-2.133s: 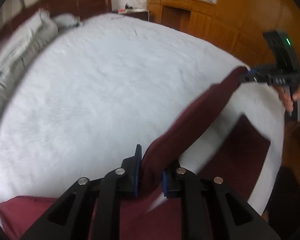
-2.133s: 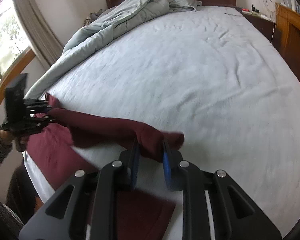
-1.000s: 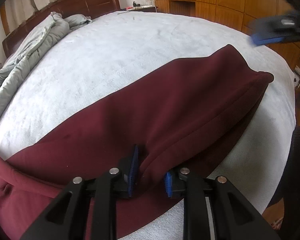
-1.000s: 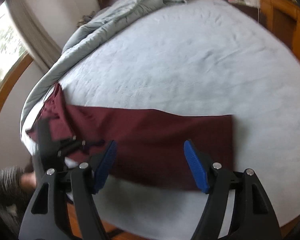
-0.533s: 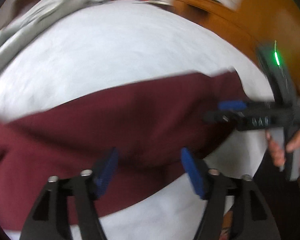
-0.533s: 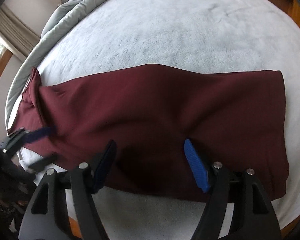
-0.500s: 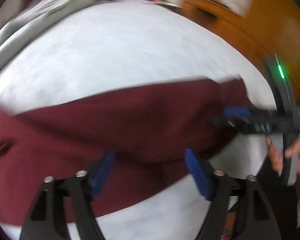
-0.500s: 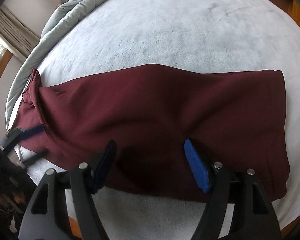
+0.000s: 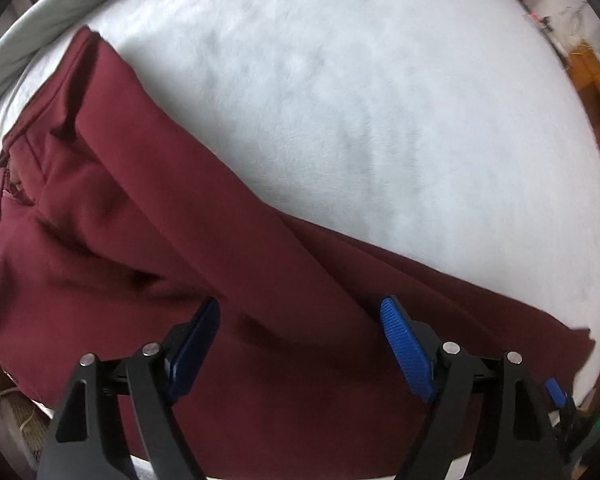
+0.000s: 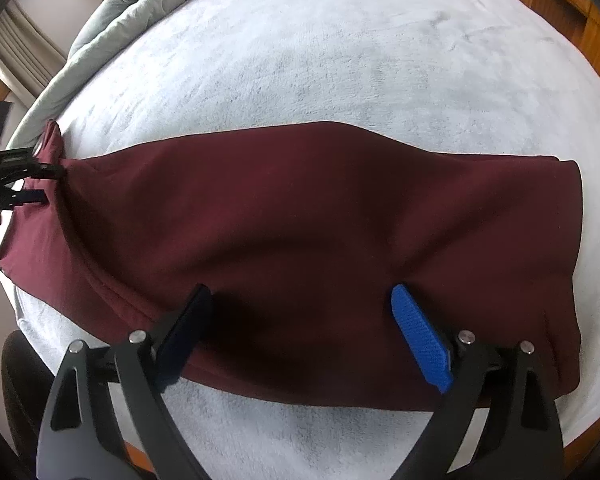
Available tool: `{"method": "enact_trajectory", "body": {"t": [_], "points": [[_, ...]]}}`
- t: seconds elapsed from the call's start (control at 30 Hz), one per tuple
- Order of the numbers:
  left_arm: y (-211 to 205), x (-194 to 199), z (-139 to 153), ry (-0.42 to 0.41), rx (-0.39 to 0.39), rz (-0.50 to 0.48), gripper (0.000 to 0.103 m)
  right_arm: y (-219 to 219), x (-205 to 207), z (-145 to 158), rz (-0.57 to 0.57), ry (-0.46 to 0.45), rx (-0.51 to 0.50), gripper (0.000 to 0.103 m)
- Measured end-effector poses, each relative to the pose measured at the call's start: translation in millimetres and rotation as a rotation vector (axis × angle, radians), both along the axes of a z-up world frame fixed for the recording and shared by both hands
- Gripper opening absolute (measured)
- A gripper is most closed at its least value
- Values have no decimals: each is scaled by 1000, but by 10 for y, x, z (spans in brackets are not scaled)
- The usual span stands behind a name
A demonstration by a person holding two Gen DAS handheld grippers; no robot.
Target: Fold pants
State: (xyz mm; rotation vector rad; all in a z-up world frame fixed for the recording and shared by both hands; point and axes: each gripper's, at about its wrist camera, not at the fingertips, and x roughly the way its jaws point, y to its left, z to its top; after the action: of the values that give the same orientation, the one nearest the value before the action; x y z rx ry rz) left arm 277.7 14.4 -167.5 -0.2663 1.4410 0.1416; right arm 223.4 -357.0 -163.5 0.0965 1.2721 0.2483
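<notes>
Dark red pants (image 10: 308, 216) lie folded lengthwise on the pale bed (image 10: 340, 60), one leg over the other, waistband at the left end. In the left wrist view the pants (image 9: 180, 240) run from the waistband at upper left to the lower right. My left gripper (image 9: 300, 344) is open and empty, just above the cloth near the seat. My right gripper (image 10: 300, 328) is open and empty over the near edge of the legs. The left gripper also shows at the waistband in the right wrist view (image 10: 40, 184).
A grey-green duvet (image 10: 140, 4) is bunched along the far left of the bed. Wooden furniture (image 10: 572, 4) stands at the right. The bed's front edge (image 10: 300, 440) is close below my right gripper. A dark chair (image 10: 24, 380) stands at lower left.
Both grippers have let go of the raised leg, which now lies flat over the other. The left gripper has swung toward the waistband end.
</notes>
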Motion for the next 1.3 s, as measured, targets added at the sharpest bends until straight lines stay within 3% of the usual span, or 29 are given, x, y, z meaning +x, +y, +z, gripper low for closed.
{"method": "enact_trajectory", "body": {"t": [0.07, 0.2, 0.33, 0.47, 0.53, 0.63, 0.9, 1.03, 1.23, 1.3], "points": [[7, 53, -49, 13, -35, 10, 75, -59, -24, 2, -2, 4, 16, 92], [103, -4, -57, -9, -98, 82, 38, -74, -13, 1, -4, 8, 24, 92], [185, -269, 49, -83, -129, 123, 18, -64, 6, 10, -4, 16, 37, 90], [65, -832, 413, -274, -58, 103, 17, -74, 38, 17, -5, 33, 66, 89], [44, -1081, 481, -316, -46, 107, 17, -101, 46, 31, -6, 45, 73, 88], [-67, -1473, 356, -330, -1, 114, 17, -134, 35, 66, -4, 73, 60, 87], [-2, -1523, -24, -347, 59, 102, 20, -144, -55, 73, 35, 103, -5, 87], [82, -1474, 63, -367, -7, 155, 26, -81, -107, 255, 46, 47, 30, 85], [152, -1420, 89, -362, -72, 195, 29, 329, -352, 412, 235, -15, 132, 85], [265, -1454, 99, -364, -75, 208, 45, 486, -398, 449, 283, -40, 165, 85]]}}
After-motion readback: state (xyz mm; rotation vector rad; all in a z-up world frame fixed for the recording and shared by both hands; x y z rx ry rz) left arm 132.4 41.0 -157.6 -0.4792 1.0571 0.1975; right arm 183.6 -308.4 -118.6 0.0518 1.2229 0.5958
